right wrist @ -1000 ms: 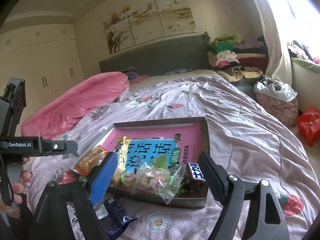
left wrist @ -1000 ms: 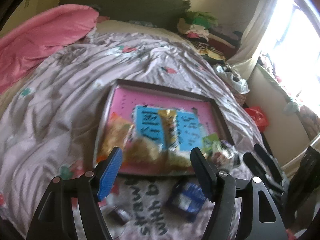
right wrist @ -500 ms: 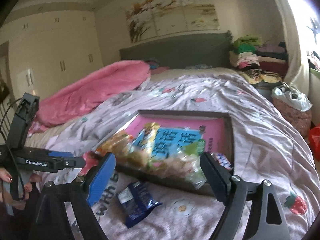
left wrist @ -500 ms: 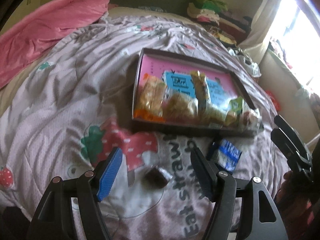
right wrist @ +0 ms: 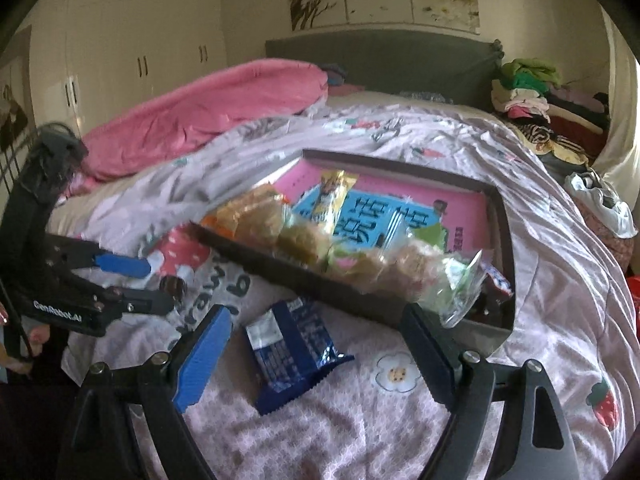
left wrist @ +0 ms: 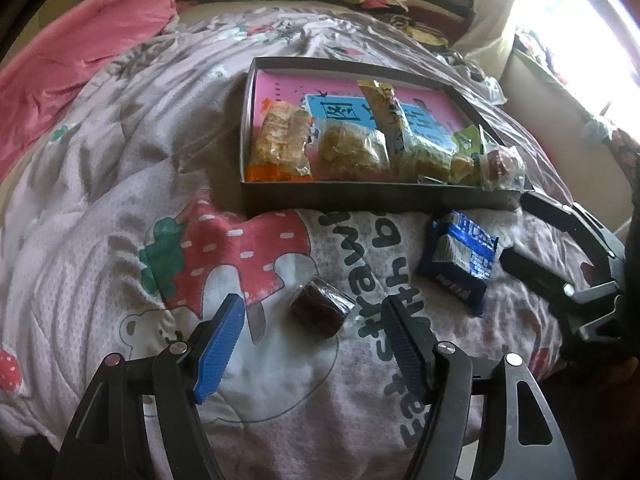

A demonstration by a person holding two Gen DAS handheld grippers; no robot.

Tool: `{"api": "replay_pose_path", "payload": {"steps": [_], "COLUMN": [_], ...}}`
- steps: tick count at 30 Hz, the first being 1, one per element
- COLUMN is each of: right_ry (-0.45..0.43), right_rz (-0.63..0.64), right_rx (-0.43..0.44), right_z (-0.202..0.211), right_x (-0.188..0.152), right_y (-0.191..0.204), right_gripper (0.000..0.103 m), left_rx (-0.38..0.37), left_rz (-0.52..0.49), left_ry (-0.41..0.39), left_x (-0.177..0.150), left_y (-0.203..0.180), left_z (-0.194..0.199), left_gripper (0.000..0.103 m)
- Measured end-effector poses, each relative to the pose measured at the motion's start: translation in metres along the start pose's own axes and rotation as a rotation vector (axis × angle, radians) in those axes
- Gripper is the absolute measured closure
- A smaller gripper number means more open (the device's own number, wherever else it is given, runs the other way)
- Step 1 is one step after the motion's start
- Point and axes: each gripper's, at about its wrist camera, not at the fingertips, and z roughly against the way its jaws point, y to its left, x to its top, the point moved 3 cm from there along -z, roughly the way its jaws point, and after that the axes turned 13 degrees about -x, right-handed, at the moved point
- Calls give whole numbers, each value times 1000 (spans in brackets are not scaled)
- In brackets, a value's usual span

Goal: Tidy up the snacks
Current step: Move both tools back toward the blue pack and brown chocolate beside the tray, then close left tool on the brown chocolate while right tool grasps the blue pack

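Evidently I held both grippers open, left gripper point(left wrist: 316, 338) around the small dark brown wrapped cake point(left wrist: 321, 307), right gripper point(right wrist: 316, 354) around the blue foil snack packet point(right wrist: 290, 354), both short of the shallow dark cardboard box point(left wrist: 360, 199), ready for boxing.

The left gripper point(left wrist: 314, 316) tilts steeply downward, its blue-padded fingers point(left wrist: 218, 344) spread apart with nothing pressed between them. The right gripper point(right wrist: 316, 330) slopes down less steeply, fingers point(right wrist: 202, 356) likewise wide and gripping nothing. A hand point(right wrist: 34, 338) holds the left gripper's handle.
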Motion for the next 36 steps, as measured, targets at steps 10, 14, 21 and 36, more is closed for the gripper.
{"api": "replay_pose_path", "payload": {"steps": [10, 14, 21, 36], "right_ry": [50, 54, 84, 55], "right_rz": [111, 151, 179, 110], "right_rx": [-30, -46, -11, 109], "right_z": [-23, -33, -47, -23], "right_x": [-12, -14, -17, -14], "right_y": [17, 22, 29, 33], "right_gripper": [17, 17, 31, 52], "left_rx": [-1, -23, -55, -74], "left_rz": [-63, -76, -98, -102], "left_ry": [-1, -7, 2, -8], "left_x": [0, 1, 4, -2], "left_y": [2, 3, -2, -8], "left_z": [-11, -15, -24, -21], "left_gripper": [31, 31, 47, 66]}}
